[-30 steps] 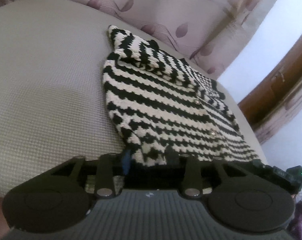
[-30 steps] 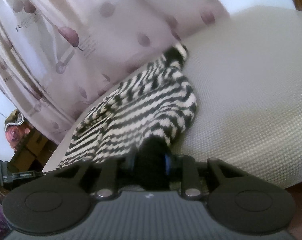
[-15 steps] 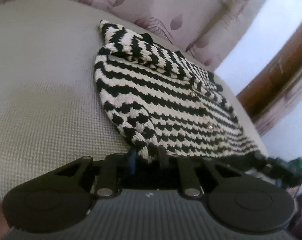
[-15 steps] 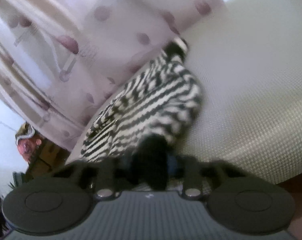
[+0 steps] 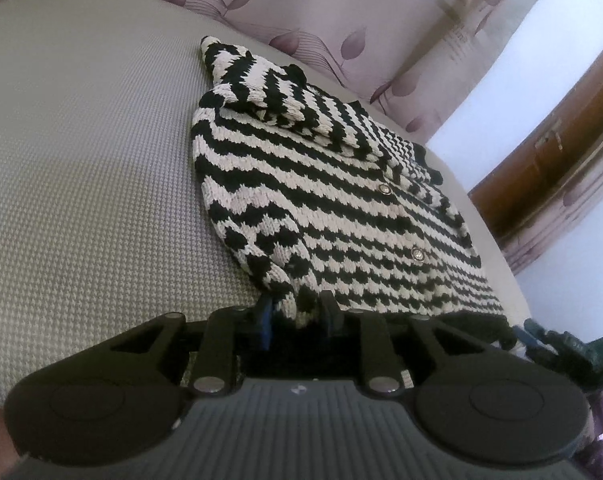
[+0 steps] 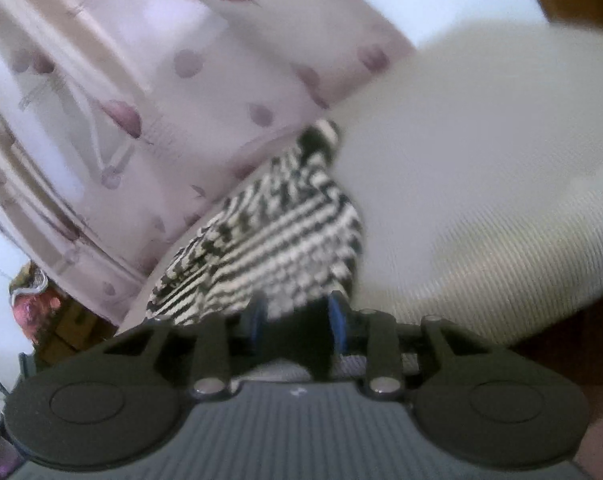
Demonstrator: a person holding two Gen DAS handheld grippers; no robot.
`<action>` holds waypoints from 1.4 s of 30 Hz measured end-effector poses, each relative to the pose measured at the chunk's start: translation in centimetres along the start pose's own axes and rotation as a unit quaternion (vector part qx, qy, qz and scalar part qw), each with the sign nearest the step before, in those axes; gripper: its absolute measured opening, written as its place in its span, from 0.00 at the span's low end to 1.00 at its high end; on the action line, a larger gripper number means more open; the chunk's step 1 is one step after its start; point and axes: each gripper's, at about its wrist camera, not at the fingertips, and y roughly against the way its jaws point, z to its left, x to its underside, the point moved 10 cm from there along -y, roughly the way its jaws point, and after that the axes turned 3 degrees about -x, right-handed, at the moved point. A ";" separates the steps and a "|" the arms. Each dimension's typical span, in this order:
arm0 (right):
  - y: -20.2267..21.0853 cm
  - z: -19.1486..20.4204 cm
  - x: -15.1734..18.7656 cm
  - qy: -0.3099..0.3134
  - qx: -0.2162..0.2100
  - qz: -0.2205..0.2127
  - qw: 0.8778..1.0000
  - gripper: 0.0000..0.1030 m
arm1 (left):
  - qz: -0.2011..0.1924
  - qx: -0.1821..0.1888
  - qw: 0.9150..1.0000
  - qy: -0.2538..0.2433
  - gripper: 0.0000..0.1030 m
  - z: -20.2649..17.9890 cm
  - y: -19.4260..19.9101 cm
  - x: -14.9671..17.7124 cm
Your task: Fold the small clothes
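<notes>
On grey cushion (image 5: 81, 160) | striped cardigan (image 5: 321, 200) | patterned curtain (image 5: 381, 20) behind

From where I steer, the widest free room is the bare grey cushion surface (image 5: 81, 168) to the left of the striped cardigan (image 5: 333, 200) in the left wrist view; a gripper could pass there unhindered. The patterned curtain (image 5: 341, 12) hangs close behind the far edge and closes off that way. On the right of that view the surface ends, with a wooden frame (image 5: 549, 152) and dark clutter (image 5: 561, 348) beyond it. In the blurred right wrist view, open cushion (image 6: 481, 168) lies to the right of the cardigan (image 6: 285, 236), the curtain (image 6: 141, 100) crowds the left, and boxes (image 6: 61, 320) sit below it.
</notes>
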 end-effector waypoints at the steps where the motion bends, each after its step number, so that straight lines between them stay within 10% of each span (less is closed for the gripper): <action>1: 0.1 -0.5 0.4 -0.026 -0.010 0.000 1.000 0.36 | 0.001 -0.001 1.000 -0.001 0.26 0.0 0.0 0.0; 14: -0.9 0.5 1.0 -0.121 -0.117 -0.048 0.985 0.39 | 0.000 -0.001 1.000 -0.007 0.27 0.0 0.0 0.1; 18: -1.3 -0.5 0.6 -0.131 -0.091 -0.050 0.986 0.77 | -0.001 0.000 1.000 -0.006 0.27 0.0 0.0 0.0; 31: -3.1 0.1 1.2 -0.127 -0.090 -0.023 0.987 0.80 | -0.001 -0.001 1.000 -0.012 0.28 -0.3 0.0 0.0; 34: -4.4 0.5 1.3 -0.106 -0.079 -0.014 0.991 0.76 | -0.005 0.002 1.000 -0.010 0.28 -0.2 0.0 0.0; 38: -6.1 -0.1 1.6 -0.085 -0.042 0.014 0.995 0.16 | -0.007 0.000 1.000 -0.002 0.20 0.0 0.0 -0.1; 42: -6.1 0.1 1.7 -0.068 -0.049 0.013 0.996 0.14 | -0.019 -0.009 1.000 -0.009 0.16 -0.2 0.2 0.0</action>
